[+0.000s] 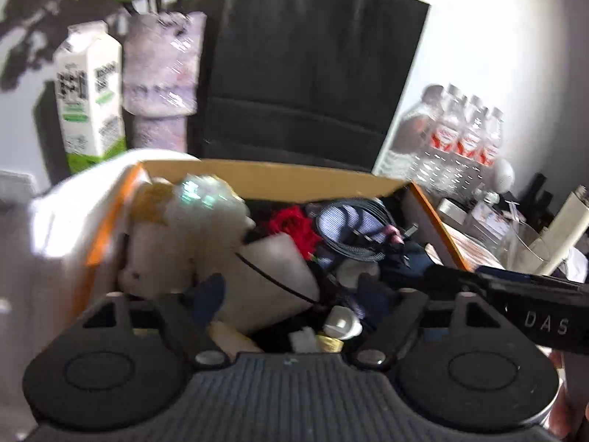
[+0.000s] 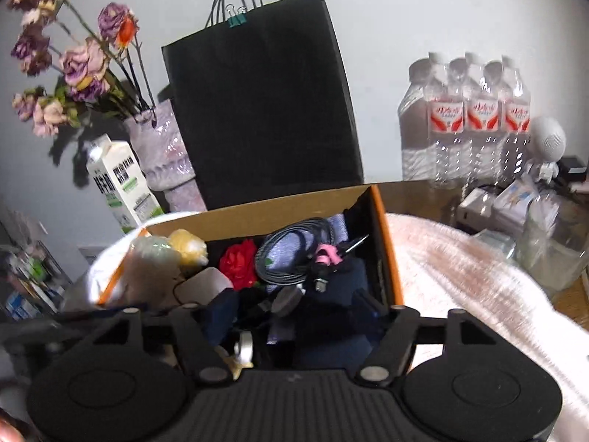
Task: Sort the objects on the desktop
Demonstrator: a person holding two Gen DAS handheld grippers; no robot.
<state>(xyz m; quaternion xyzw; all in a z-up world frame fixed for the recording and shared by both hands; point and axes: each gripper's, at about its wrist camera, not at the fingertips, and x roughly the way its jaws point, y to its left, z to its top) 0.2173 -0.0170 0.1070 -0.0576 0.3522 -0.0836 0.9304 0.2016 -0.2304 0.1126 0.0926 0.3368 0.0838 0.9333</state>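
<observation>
An open cardboard box (image 1: 279, 178) with orange edges is packed with loose items. Inside lie a red flower (image 1: 294, 228), a coiled black cable (image 1: 353, 228) and a white pouch (image 1: 272, 276) with a black cord. My left gripper (image 1: 291, 291) hangs over the box's near side, open, with nothing pinched. In the right wrist view the same box (image 2: 279, 210) shows the red flower (image 2: 239, 261), the cable (image 2: 294, 254), a pink clip-like thing (image 2: 327, 254) and a yellow lump (image 2: 187, 245). My right gripper (image 2: 294, 309) is open above the box's near right part.
Behind the box stand a black paper bag (image 2: 261, 110), a milk carton (image 2: 125, 191), a vase of dried flowers (image 2: 162, 151) and a pack of water bottles (image 2: 467, 121). A pale towel (image 2: 460, 276) lies right of the box. Glassware and small boxes (image 2: 533, 221) crowd the far right.
</observation>
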